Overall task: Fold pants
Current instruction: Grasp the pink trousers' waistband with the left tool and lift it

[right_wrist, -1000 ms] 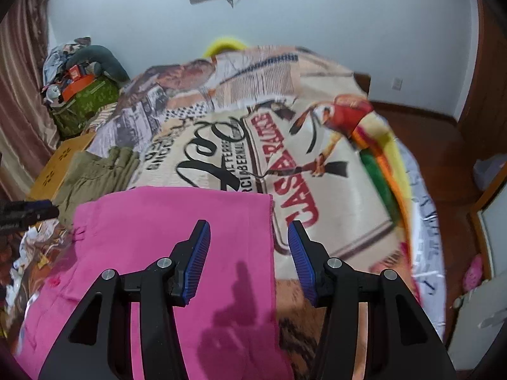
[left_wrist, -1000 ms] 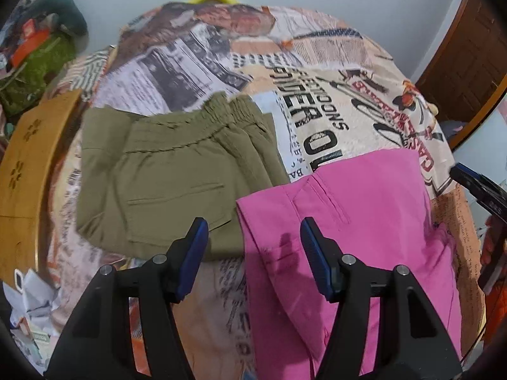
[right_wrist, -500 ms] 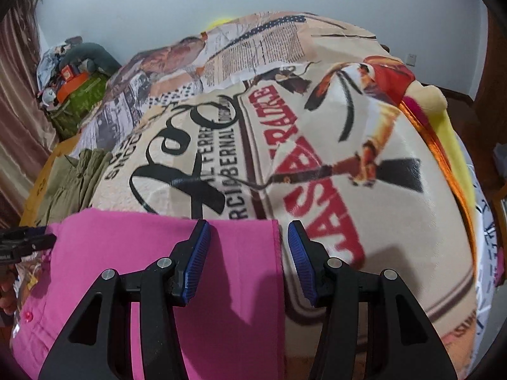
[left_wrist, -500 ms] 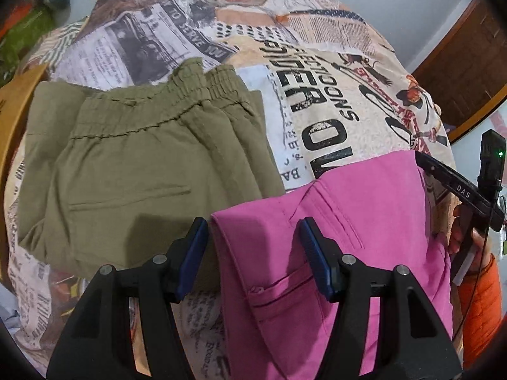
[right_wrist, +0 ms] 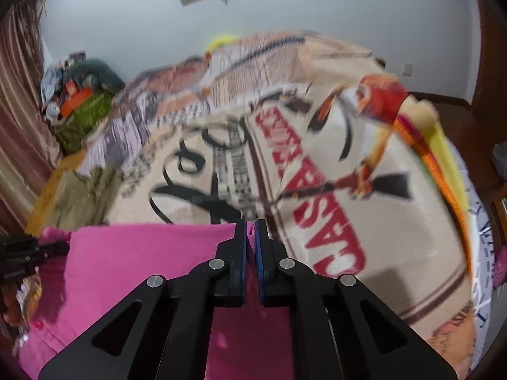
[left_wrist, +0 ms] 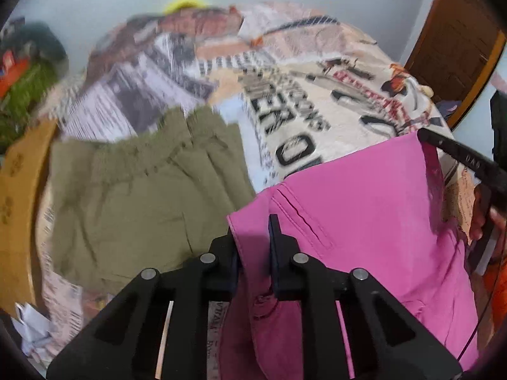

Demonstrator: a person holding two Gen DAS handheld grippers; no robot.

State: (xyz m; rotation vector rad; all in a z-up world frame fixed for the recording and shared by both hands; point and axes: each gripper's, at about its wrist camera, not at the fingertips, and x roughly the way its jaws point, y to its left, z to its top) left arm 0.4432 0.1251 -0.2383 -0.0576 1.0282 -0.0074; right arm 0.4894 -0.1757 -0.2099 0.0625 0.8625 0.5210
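Note:
The pink pants (left_wrist: pixel 364 196) lie on the printed bedspread (left_wrist: pixel 301 101) and are lifted at their near edge. My left gripper (left_wrist: pixel 253 231) is shut on the waistband corner of the pink pants, near a button. My right gripper (right_wrist: pixel 250 231) is shut on the other corner of the pink pants (right_wrist: pixel 142 262). The right gripper also shows at the right edge of the left wrist view (left_wrist: pixel 456 155). The left gripper shows at the left edge of the right wrist view (right_wrist: pixel 22 253).
Folded olive-green pants (left_wrist: pixel 142 196) lie left of the pink pants. A wooden bed board (left_wrist: pixel 19 190) runs along the left. Clothes and bags (right_wrist: pixel 79 95) are piled at the far left. A brown door (left_wrist: pixel 459 31) stands at the right.
Both grippers have closed on the edge of the pink pants and lifted it. Both views are now blurred by motion.

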